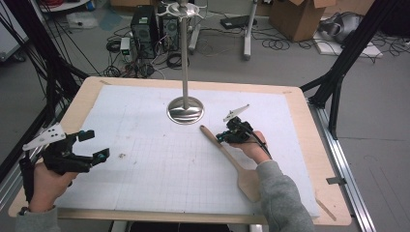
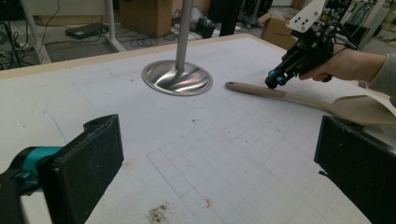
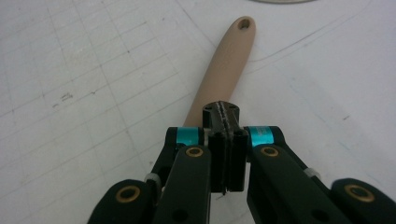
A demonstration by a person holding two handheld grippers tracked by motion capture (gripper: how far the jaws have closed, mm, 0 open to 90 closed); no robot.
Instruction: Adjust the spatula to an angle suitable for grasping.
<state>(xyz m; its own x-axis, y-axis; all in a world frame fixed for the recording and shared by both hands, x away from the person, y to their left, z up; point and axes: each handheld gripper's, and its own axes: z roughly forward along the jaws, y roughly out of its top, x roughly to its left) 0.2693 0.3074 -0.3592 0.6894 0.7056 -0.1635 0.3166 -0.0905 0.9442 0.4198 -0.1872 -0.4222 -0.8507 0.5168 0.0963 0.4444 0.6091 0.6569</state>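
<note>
The bench point(image 1: 295, 104) carries a white gridded mat point(image 1: 145, 159). A wooden spatula point(image 1: 232, 162) lies flat on the mat, right of centre. Its handle end, with a small hole, points toward a metal stand point(image 1: 185, 108); its blade lies toward the near edge of the bench, beside the person's right sleeve point(image 1: 283, 198). The handle tip is near the round base of the stand but apart from it. The pole of the stand rises upright from that base.

The right tool point(image 1: 223, 137) sits over the spatula handle, about a third of the way down from the hole end. In the right gripper view, the jaws of the right tool point(image 3: 226, 116) are pressed together, pad against pad, with no gap between them, and nothing is held. The closed tips are directly above the spatula point(image 3: 219, 79) handle; whether they touch the wood cannot be told. In the left gripper view, the right tool point(image 2: 274, 80) tips sit at the handle's far edge.

The left tool point(image 1: 92, 145) is at the left edge of the bench, well apart from the spatula. Its jaws are spread wide and hold nothing. It points across the mat toward the stand point(image 2: 177, 77) and the spatula point(image 2: 299, 98). A small dark smudge point(image 1: 121, 155) marks the mat just beyond the left tool.
</note>
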